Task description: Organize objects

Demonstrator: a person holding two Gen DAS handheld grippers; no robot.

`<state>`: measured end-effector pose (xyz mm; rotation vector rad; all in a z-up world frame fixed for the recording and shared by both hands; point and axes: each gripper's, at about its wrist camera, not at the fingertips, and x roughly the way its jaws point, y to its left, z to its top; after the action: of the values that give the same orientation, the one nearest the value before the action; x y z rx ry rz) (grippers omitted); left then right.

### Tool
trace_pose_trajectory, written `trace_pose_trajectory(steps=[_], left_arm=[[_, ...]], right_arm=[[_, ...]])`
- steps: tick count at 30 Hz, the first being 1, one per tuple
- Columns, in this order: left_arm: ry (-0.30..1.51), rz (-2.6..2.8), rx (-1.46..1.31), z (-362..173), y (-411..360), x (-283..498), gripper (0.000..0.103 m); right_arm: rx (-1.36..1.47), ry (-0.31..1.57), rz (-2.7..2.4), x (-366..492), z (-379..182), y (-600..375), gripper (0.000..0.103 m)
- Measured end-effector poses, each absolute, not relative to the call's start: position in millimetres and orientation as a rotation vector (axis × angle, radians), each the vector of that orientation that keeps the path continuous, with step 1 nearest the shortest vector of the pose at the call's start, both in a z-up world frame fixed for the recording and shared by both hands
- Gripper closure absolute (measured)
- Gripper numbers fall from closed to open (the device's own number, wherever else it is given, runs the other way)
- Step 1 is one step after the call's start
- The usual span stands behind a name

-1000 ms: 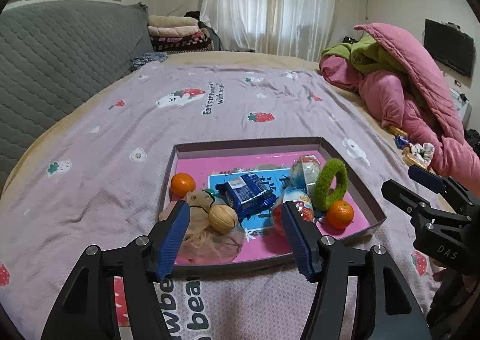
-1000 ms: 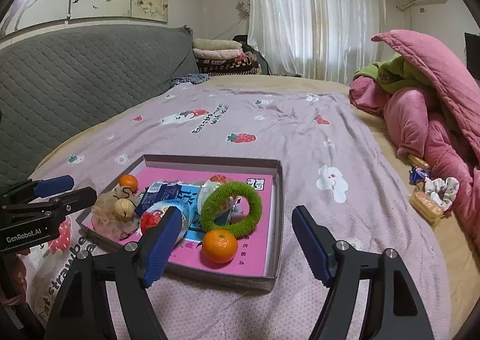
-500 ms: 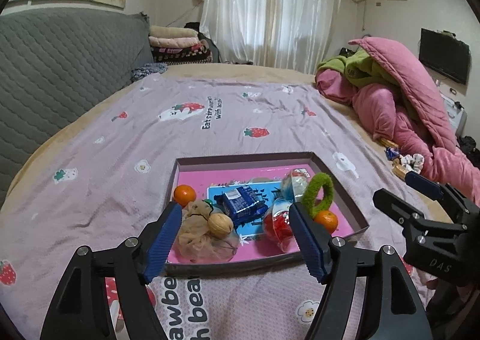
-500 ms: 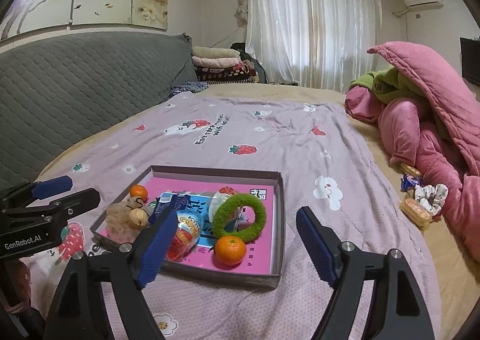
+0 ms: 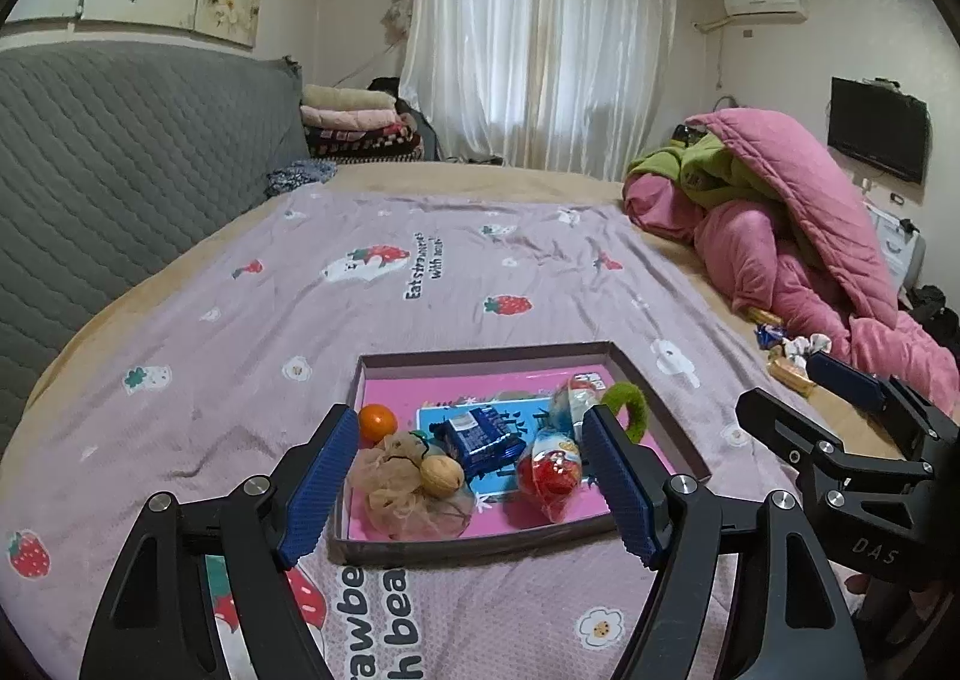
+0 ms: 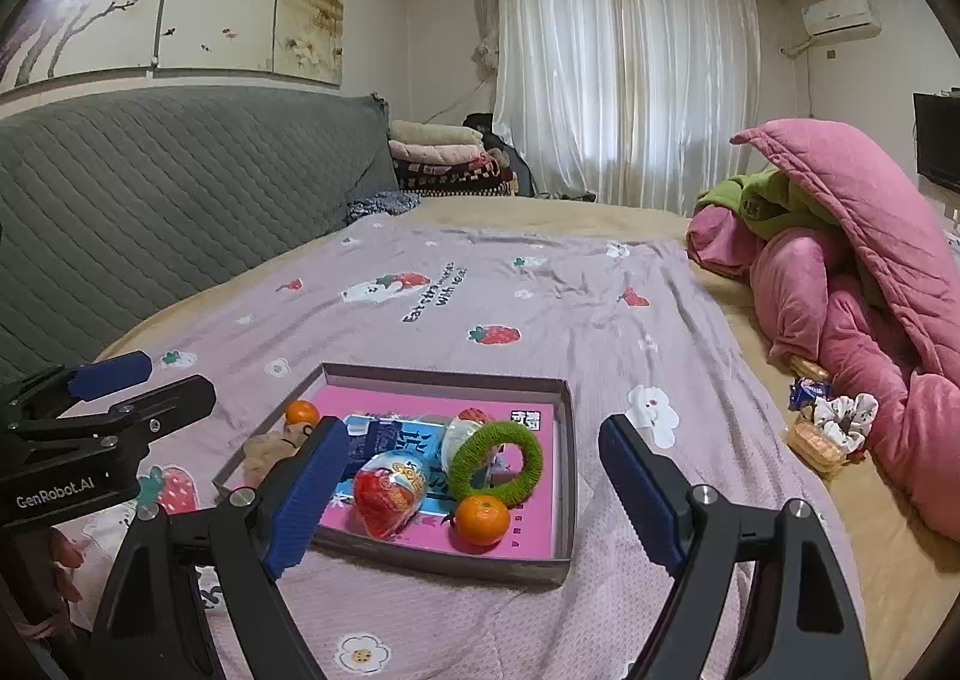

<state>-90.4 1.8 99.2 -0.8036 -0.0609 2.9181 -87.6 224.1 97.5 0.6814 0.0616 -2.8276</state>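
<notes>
A shallow box (image 5: 480, 359) with a pink floor sits on the bed, on a lilac sheet (image 5: 360, 320) printed with strawberries. The left gripper (image 5: 465, 485) hovers above the box's near edge, its blue-padded fingers (image 5: 318, 485) spread wide and still widening, with nothing between them; in its own view the fingers frame the box's near half without touching it. The right gripper (image 6: 477, 497) hangs over the box's near right corner, fingers (image 6: 642, 485) wide apart and empty, the left finger in front of the box's near left part and the right one over bare sheet beside the box.

Inside the box, an orange (image 6: 482, 519) lies near the front right corner, just beside a fuzzy green ring (image 6: 497, 463) that leans upright. A red and clear egg-shaped toy pack (image 6: 389, 491) lies left of the orange. Behind it a blue snack packet (image 5: 480, 436) rests on a blue card. A second orange (image 5: 377, 421) sits at the far left, and near it a walnut (image 5: 442, 475) lies on a beige mesh bag (image 5: 396, 491).

The sheet reads "Eat strawberries with me" in part, and larger letters near the left gripper show "wbe" and "bea". The left gripper's body carries "GenRobot.AI" in the right wrist view; the right gripper's body shows "DAS" in the left wrist view. Writing on the packets is too small to read. A heap of pink and green quilts (image 6: 840, 290) lies well apart to the right, with small wrapped snacks (image 6: 816, 440) beside it.
</notes>
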Motion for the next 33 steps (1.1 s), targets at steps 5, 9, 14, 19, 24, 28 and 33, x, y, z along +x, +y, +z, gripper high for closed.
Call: trace_pose_trajectory(steps=[5,9,14,19,24,28,33], left_arm=[[-0.06,2.915,-0.792,101.9,3.1,-80.5,0.025],[-0.05,2.924,-0.773,103.4,5.2,-71.7,0.025],[-0.05,2.933,-0.759,102.2,7.2,-60.4,0.025],[-0.051,2.935,-0.763,98.2,5.9,-54.2,0.025],[-0.039,2.935,-0.78,91.5,5.4,-48.5,0.025],[-0.035,2.931,-0.797,84.7,4.6,-44.6,0.025],[-0.013,2.926,-0.82,76.5,7.4,-43.6,0.025]], right_arm=[[0.673,0.063,-2.825,-76.9,99.1,221.6,0.018],[0.661,0.053,-2.823,-69.1,98.6,219.7,0.018],[0.646,0.048,-2.821,-57.8,97.2,217.7,0.018],[0.644,0.038,-2.821,-50.2,93.8,216.9,0.018],[0.652,0.039,-2.823,-44.7,89.2,217.0,0.018],[0.672,0.042,-2.825,-43.4,84.1,217.4,0.018],[0.703,0.051,-2.829,-42.9,75.4,216.5,0.018]])
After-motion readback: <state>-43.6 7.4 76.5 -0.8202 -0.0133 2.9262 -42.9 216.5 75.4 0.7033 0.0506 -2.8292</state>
